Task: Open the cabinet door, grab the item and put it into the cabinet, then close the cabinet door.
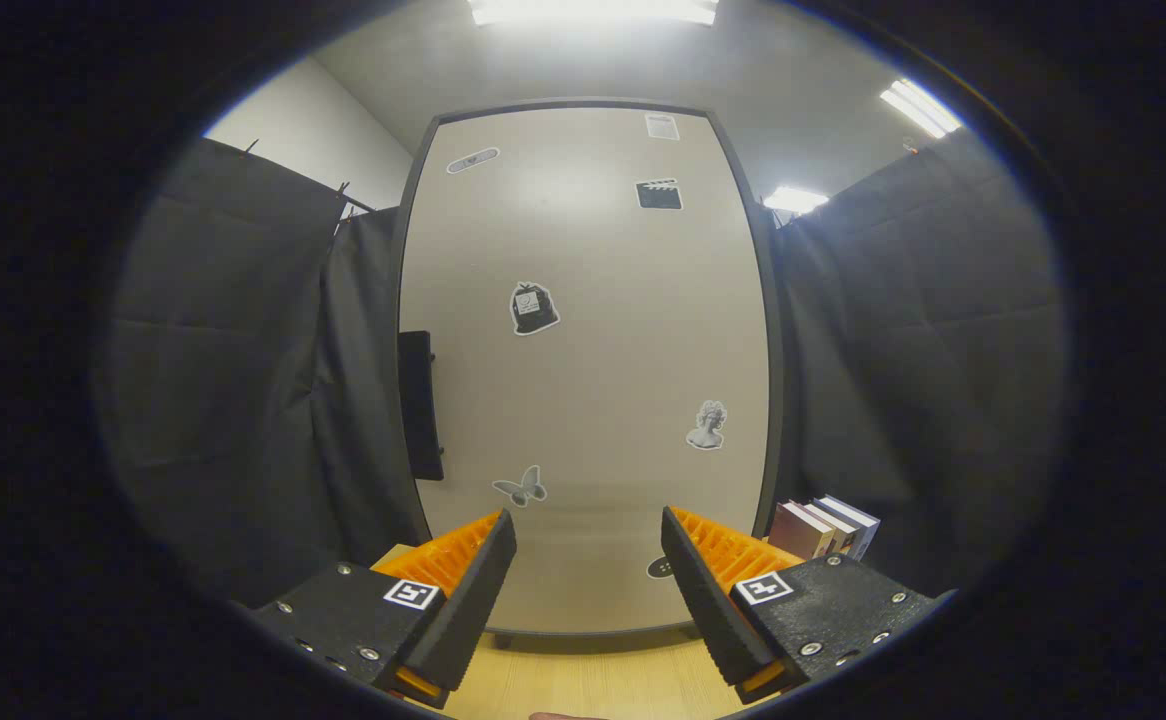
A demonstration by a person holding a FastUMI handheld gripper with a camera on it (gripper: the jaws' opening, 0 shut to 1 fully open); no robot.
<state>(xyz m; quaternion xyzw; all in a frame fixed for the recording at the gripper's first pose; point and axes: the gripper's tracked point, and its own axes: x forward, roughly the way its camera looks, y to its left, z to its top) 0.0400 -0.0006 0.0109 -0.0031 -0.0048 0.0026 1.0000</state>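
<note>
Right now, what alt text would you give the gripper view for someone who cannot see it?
An open gripper faces a closed beige cabinet door with stickers and a dark handle beyond its fingers. Books stand beside the cabinet on a wooden table.

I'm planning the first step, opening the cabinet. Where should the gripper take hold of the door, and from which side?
Probably the dark handle, an upright bar on the cabinet door's left edge. Come straight on, fingers either side of its narrow width. The gripper is open, holding nothing, aimed right of the handle, so shift left.

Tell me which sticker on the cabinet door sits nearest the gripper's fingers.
The dark oval sticker low on the cabinet door, partly hidden beside one finger of the open gripper. The butterfly sticker and bust sticker sit higher.
</note>
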